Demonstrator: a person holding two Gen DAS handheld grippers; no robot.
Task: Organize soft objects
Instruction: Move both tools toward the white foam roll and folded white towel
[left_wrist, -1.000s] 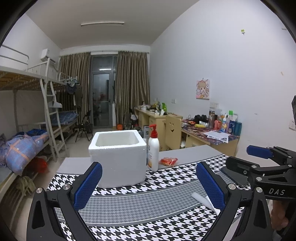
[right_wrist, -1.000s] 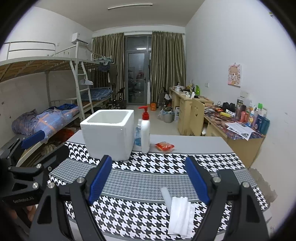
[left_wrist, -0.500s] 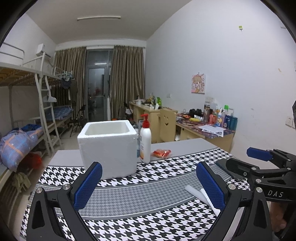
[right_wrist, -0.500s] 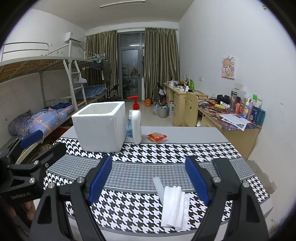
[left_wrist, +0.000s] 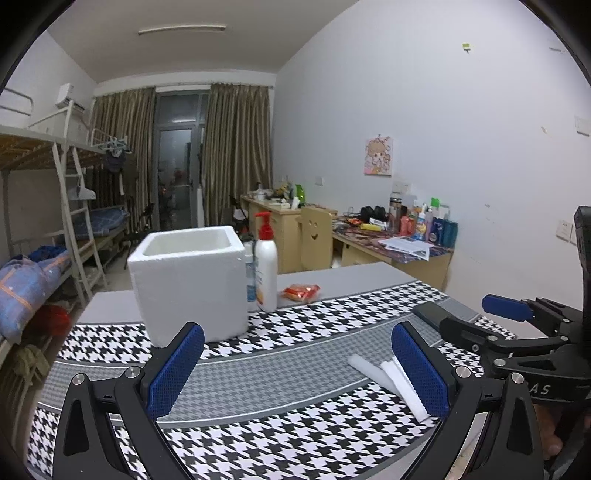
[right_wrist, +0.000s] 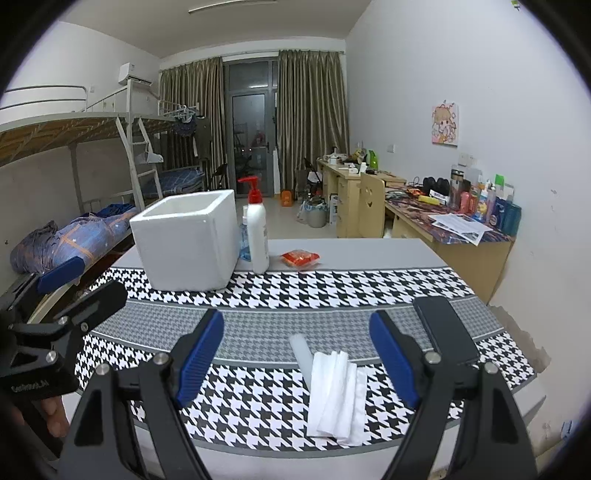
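A stack of folded white cloths (right_wrist: 334, 395) lies near the table's front edge beside a small white roll (right_wrist: 300, 350). My right gripper (right_wrist: 295, 325) hovers above and just behind them, open, with nothing between its blue pads. In the left wrist view the same cloths (left_wrist: 399, 384) sit partly behind the right finger of my left gripper (left_wrist: 295, 343), which is also open and holds nothing. A white foam box (left_wrist: 188, 280), open at the top, stands further back on the left. The two grippers are side by side.
A pump bottle (right_wrist: 256, 229) stands against the foam box (right_wrist: 188, 240), with an orange packet (right_wrist: 300, 257) to its right. A black phone (right_wrist: 445, 332) lies right of the cloths. The houndstooth table (right_wrist: 332, 288) ends just below the cloths. Bunk beds stand left, desks right.
Both grippers have sunk toward the table and tipped down a little. The cloths show more fully, and the black phone has come into view. Both grippers stay open.
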